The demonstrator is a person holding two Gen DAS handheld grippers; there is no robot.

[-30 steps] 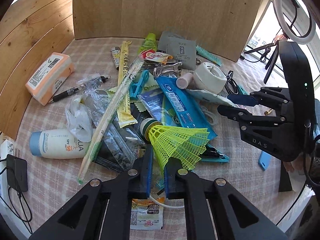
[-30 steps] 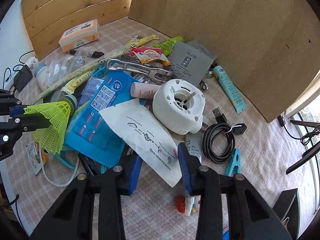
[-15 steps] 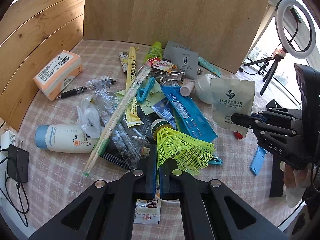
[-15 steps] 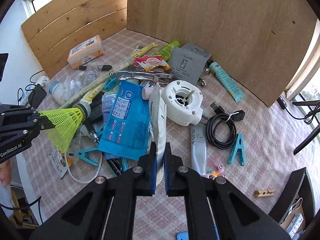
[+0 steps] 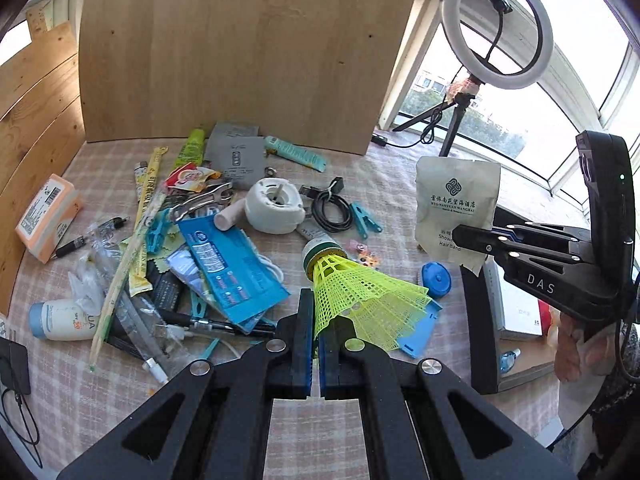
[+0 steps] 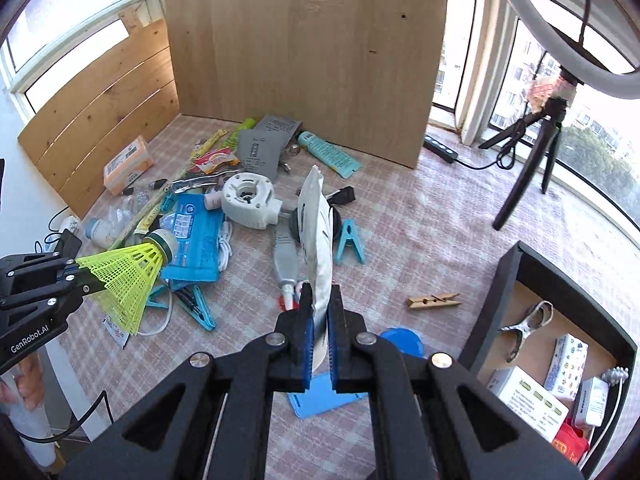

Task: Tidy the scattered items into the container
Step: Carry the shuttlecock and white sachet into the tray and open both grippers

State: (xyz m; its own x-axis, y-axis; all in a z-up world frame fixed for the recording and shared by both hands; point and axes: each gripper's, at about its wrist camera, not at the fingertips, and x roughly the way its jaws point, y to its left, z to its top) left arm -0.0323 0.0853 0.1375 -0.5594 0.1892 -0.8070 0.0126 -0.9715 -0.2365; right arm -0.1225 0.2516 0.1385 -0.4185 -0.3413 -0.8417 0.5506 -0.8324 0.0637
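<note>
My left gripper (image 5: 318, 316) is shut on a yellow shuttlecock (image 5: 360, 292) and holds it above the table; both also show in the right wrist view, the gripper (image 6: 70, 276) and the shuttlecock (image 6: 128, 276). My right gripper (image 6: 320, 300) is shut on a white shower-band packet (image 6: 318, 232), lifted off the table, seen edge-on; the left wrist view shows that gripper (image 5: 460, 236) and the packet (image 5: 456, 200) face-on. The black container (image 6: 504, 280) stands at the right with several items inside.
Scattered items lie on the checked cloth: a blue wipes pack (image 5: 228, 264), a white round part (image 5: 274, 208), a black cable (image 5: 330, 208), teal clips (image 6: 350, 240), a wooden peg (image 6: 434, 300), a sunscreen bottle (image 5: 60, 320). A ring light tripod (image 6: 532, 152) stands far right.
Both grippers have closed on their items and risen: the left lifted the shuttlecock, the right lifted the white packet off the pile. The views swung right, bringing the container into sight.
</note>
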